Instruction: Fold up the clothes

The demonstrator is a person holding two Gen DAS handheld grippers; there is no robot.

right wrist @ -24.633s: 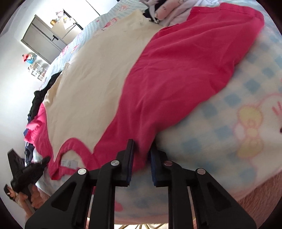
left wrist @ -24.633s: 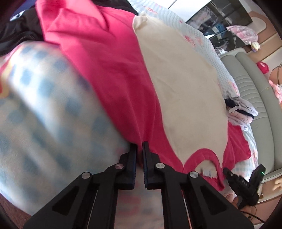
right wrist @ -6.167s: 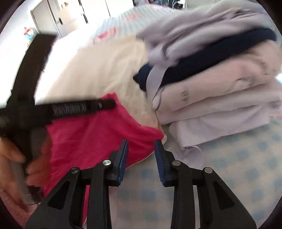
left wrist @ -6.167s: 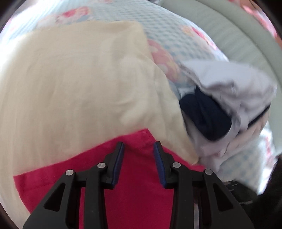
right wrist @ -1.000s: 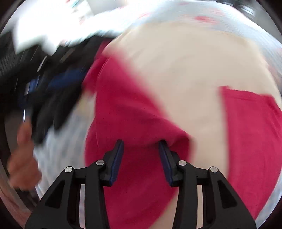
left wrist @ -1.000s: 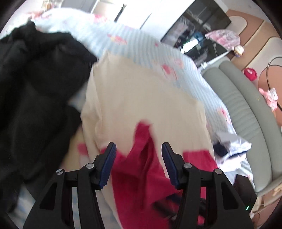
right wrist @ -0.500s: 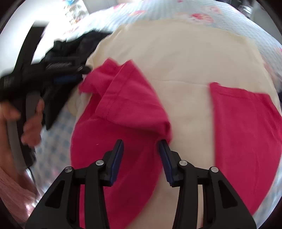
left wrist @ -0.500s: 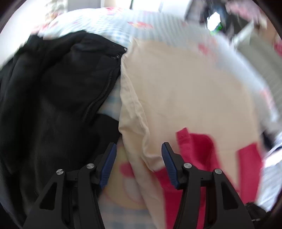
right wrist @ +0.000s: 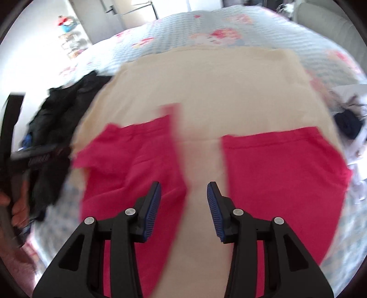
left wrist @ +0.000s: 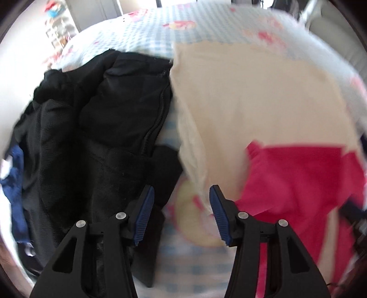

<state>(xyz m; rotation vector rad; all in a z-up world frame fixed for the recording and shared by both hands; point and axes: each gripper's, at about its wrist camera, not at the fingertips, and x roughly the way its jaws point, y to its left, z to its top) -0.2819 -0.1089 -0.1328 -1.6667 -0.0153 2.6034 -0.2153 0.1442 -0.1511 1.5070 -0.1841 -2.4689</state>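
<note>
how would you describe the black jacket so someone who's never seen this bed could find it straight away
Start at the bed with the blue checked cover. On it lies a cream and pink shirt; the black jacket is the crumpled heap right against the shirt's left edge in the left wrist view. It is the only all-black garment, bunched rather than flat, with a zip down it.

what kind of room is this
Most likely a bedroom at home. Clothes lie on a bed with a blue checked cartoon-print bedspread: a cream and pink shirt spread flat, a black jacket heaped beside it, and cupboards stand behind.
</note>
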